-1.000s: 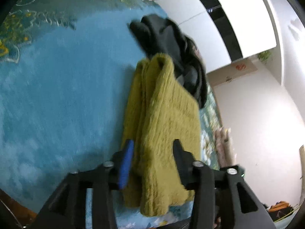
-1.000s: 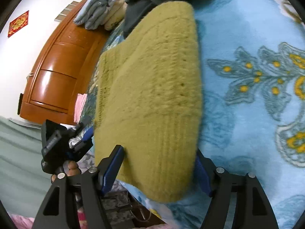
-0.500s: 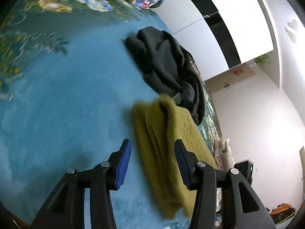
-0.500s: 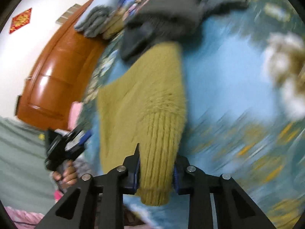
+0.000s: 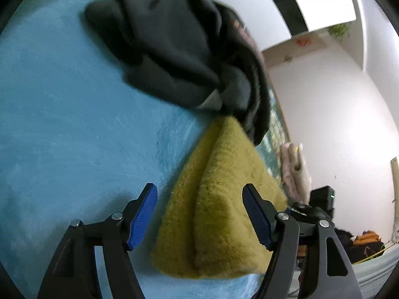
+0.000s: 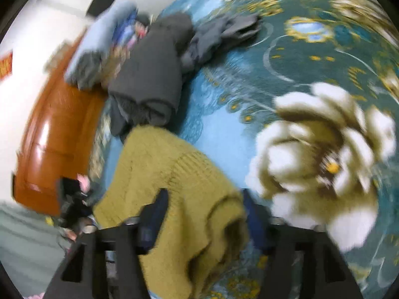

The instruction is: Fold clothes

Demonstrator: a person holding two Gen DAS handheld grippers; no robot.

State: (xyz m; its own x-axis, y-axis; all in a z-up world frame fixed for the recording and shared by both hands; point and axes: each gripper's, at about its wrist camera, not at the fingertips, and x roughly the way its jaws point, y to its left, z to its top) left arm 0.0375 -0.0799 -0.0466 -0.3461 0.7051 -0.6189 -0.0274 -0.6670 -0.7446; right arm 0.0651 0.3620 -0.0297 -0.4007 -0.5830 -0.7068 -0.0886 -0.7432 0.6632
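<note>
A folded mustard knit sweater (image 5: 219, 214) lies on the blue floral blanket (image 5: 62, 124). My left gripper (image 5: 199, 219) is open, its blue pads on either side of the sweater's near end without closing on it. In the right wrist view the sweater (image 6: 174, 199) is bunched between the fingers of my right gripper (image 6: 204, 214), which stand apart and look open; the view is blurred. A crumpled dark grey garment (image 5: 179, 49) lies just beyond the sweater, touching its far tip.
A stack of folded clothes (image 6: 99, 57) sits by the orange wooden headboard (image 6: 54, 137). Another grey garment (image 6: 224, 32) lies further back. A pink cloth (image 5: 294, 169) lies at the bed's edge. The left gripper (image 6: 72, 204) shows in the right wrist view.
My right gripper was shut on the sweater half a second ago and has now opened. The sweater has dropped onto the blanket. My left gripper has opened wider and moved closer to the sweater.
</note>
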